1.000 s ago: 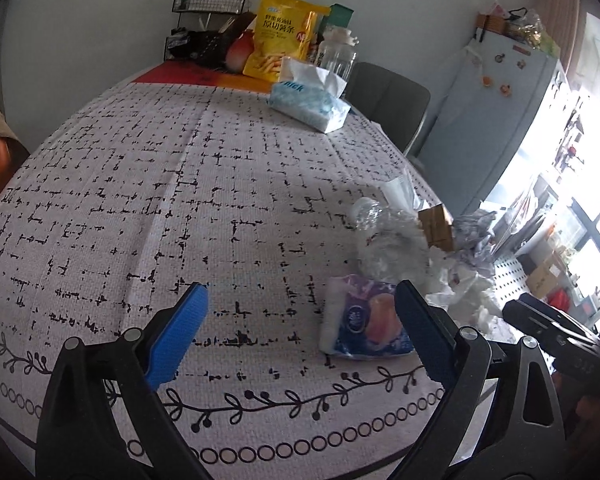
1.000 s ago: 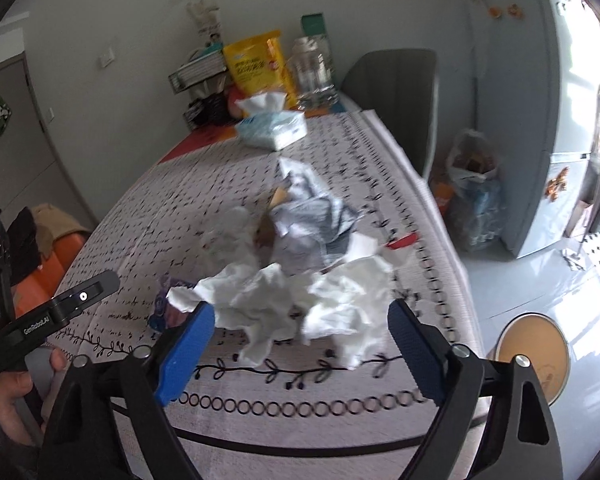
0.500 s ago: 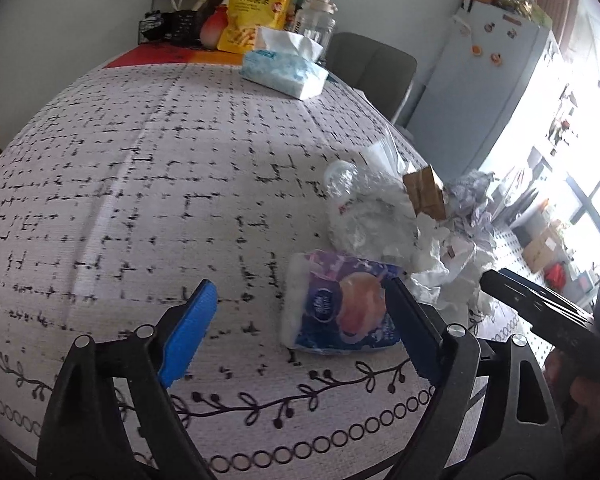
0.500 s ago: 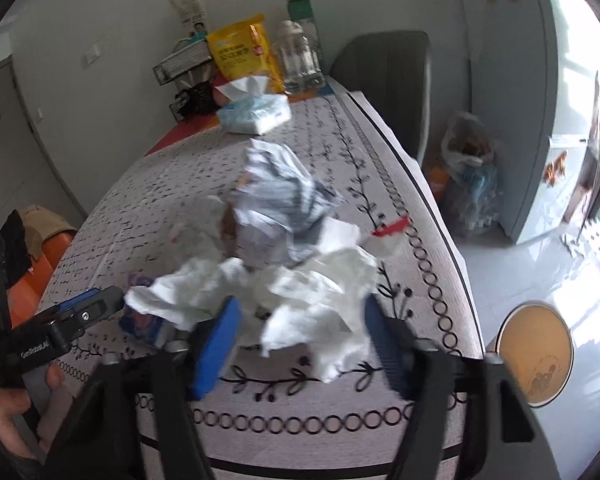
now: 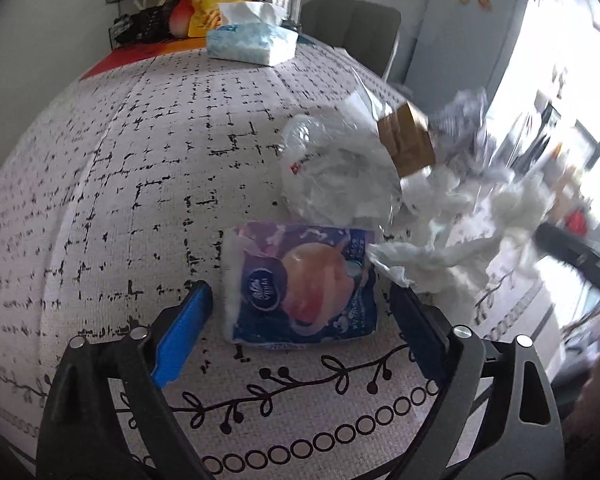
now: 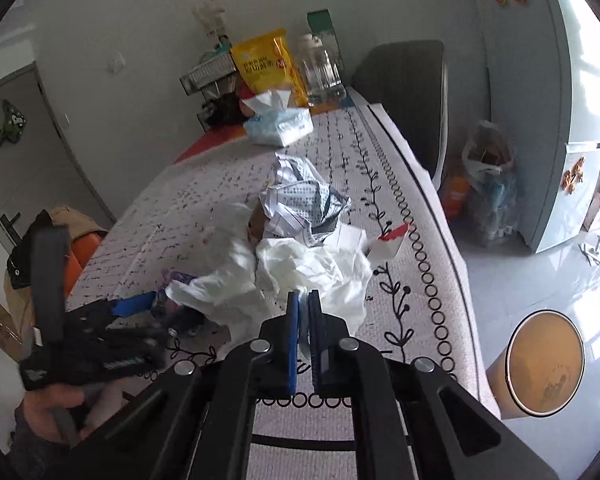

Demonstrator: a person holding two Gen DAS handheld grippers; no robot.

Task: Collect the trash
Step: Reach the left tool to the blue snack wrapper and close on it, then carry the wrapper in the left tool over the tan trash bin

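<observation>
left wrist: left gripper (image 5: 300, 312) is spread wide and opening a touch more, hanging low over the near table (image 5: 112, 184) edge. purple wrapper (image 5: 300, 284) lies flat between the blue pads but neither pad touches it. clear plastic (image 5: 340, 172) sits just behind the wrapper, brown card (image 5: 408, 140) behind that, and white tissue (image 5: 452, 240) trails off to the right, one corner overlapping the wrapper's right edge. tissue box (image 5: 252, 40) at the far end is not trash, leave it.

to do this well: the wrapper is flat and slippery, so drop until the pad tips touch the cloth, then close across its short side so it buckles up into the pads. keep the right pad clear of the tissue corner or it drags along.

right wrist: right gripper (image 6: 303, 320) pads are pressed together on a fold of the tissue (image 6: 312, 276) at the near edge of the pile. crumpled newsprint (image 6: 304, 204) rests behind it, touching; red-white scrap (image 6: 388, 240) just right. bin (image 6: 544, 364) stands on the floor to the right, below the table edge. the pinch looks thin, only a fold, so lift slow, check the rest follows, then swing right over the bin before letting go.
</observation>
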